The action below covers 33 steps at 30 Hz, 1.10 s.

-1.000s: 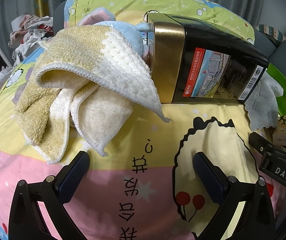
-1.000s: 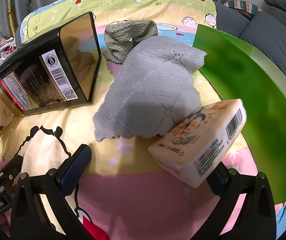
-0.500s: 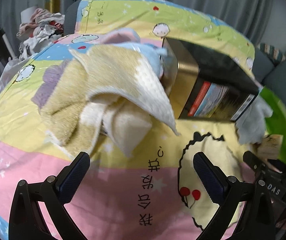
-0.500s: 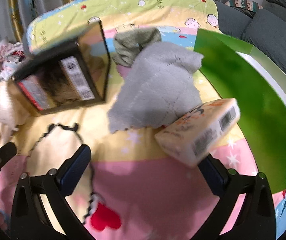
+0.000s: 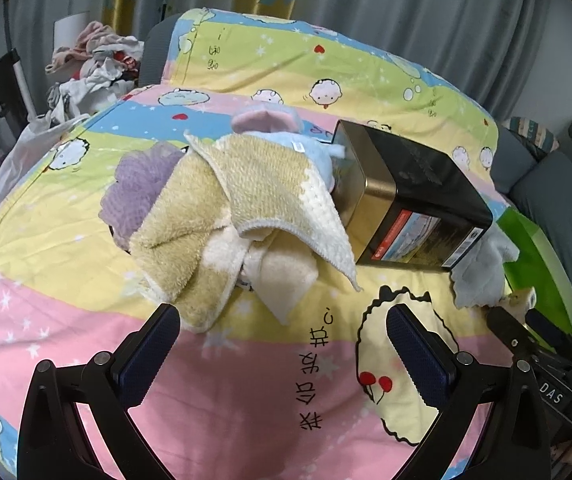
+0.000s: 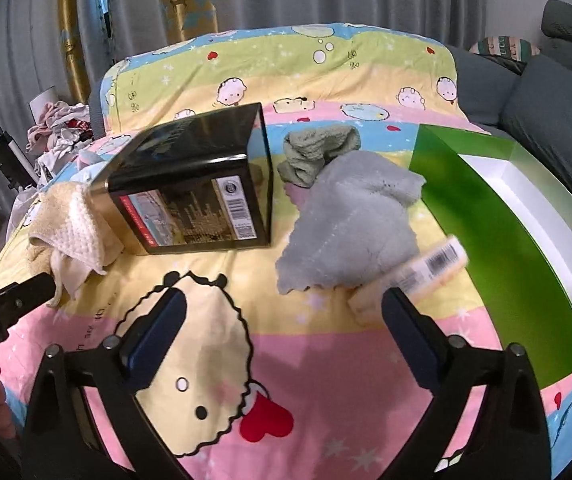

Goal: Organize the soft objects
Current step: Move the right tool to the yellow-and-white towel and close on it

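Observation:
A yellow-and-cream towel [image 5: 246,216] lies crumpled on the cartoon bedsheet, over a purple cloth [image 5: 138,188] and a blue plush [image 5: 286,136]. My left gripper [image 5: 282,344] is open and empty, just short of the towel. A grey cloth [image 6: 350,232] and a green cloth [image 6: 318,152] lie beside a green box [image 6: 486,216]. My right gripper [image 6: 284,328] is open and empty, with a cream soap carton [image 6: 418,276] lying by its right finger. The towel also shows in the right wrist view [image 6: 74,224].
A black-and-gold tin [image 5: 406,204] lies on its side mid-bed; it also shows in the right wrist view [image 6: 194,208]. A laundry pile [image 5: 94,64] sits far left. A grey sofa [image 6: 558,60] stands on the right. Curtains hang behind.
Both grippers have pulled back and up from the bed, so more of it shows. The soap carton now lies on the sheet by the right finger, lower in view.

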{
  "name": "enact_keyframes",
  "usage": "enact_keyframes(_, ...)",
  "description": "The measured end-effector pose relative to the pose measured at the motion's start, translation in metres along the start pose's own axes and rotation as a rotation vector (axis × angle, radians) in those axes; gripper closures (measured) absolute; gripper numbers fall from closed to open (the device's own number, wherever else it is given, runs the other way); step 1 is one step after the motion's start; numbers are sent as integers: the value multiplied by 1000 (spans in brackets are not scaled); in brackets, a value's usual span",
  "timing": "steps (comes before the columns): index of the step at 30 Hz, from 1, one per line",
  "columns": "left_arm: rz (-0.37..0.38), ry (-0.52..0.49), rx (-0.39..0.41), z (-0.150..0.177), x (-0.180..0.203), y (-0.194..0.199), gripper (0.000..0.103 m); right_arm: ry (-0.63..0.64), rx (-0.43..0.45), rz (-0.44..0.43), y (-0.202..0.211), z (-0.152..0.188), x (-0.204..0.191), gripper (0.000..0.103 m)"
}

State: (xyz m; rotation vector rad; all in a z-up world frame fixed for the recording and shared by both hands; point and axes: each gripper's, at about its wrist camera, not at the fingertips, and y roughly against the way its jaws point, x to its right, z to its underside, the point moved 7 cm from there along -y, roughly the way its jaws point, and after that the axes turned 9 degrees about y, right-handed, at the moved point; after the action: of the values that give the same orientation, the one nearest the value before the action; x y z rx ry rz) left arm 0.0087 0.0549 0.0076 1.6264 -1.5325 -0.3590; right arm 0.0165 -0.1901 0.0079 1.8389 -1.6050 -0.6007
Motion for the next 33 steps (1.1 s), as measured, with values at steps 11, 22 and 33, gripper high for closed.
enact_keyframes(11,29,30,-12,-2,-6,3,0,7,16,-42,4,-1,-15,31)
enact_keyframes(22,37,43,14,-10,-13,11,21,-31,-2,-94,8,-2,-24,43)
enact_keyframes(33,50,141,-4,-25,-47,14,21,-40,-21,-347,15,-39,-84,14)
